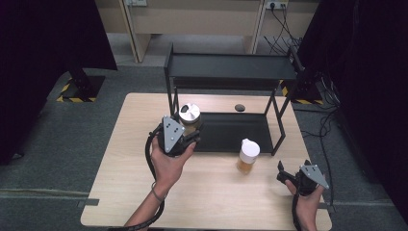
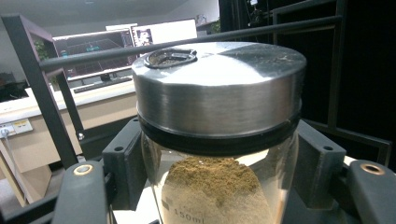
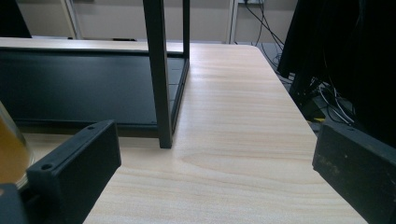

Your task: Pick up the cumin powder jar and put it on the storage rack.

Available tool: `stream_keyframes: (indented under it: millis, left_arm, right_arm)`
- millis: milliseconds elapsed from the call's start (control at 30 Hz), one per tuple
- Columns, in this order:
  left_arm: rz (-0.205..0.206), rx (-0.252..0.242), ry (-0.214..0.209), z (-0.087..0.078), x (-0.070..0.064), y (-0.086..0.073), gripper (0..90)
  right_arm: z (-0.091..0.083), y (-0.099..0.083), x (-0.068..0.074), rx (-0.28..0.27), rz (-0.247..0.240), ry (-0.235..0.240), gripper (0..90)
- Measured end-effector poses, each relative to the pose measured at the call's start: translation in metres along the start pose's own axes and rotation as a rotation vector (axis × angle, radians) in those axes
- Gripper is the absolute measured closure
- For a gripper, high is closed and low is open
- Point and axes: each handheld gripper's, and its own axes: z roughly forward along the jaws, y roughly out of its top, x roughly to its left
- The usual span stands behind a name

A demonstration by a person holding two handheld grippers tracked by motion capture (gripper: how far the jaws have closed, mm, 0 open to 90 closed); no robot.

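A glass jar (image 1: 189,118) (image 2: 217,140) with a silver metal lid and brown powder inside sits between the jaws of my left gripper (image 1: 192,131) (image 2: 219,163), which is shut on its body near the front left post of the black rack (image 1: 231,72). A second jar (image 1: 248,156) with a white lid and amber contents stands on the table in front of the rack; its edge (image 3: 11,149) shows at the left of the right gripper view. My right gripper (image 1: 284,174) (image 3: 215,163) is open above the table's front right corner, with nothing between its jaws.
The wooden table (image 1: 216,192) carries a black two-level rack with a dark lower tray (image 1: 235,132) (image 3: 74,88) and an upper shelf. The rack's front right post (image 3: 161,74) stands ahead of my right gripper. A small dark round object (image 1: 239,107) lies behind the tray.
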Motion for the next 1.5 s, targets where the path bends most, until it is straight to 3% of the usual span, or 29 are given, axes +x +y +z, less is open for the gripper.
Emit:
stream_keyframes:
  millis: [1500]
  left_arm:
    - [0.029,-0.047,0.042,0.030,0.014,0.060,31.0]
  right_arm:
    - [0.000,0.000,0.001,0.001,-0.010,0.008,1.4]
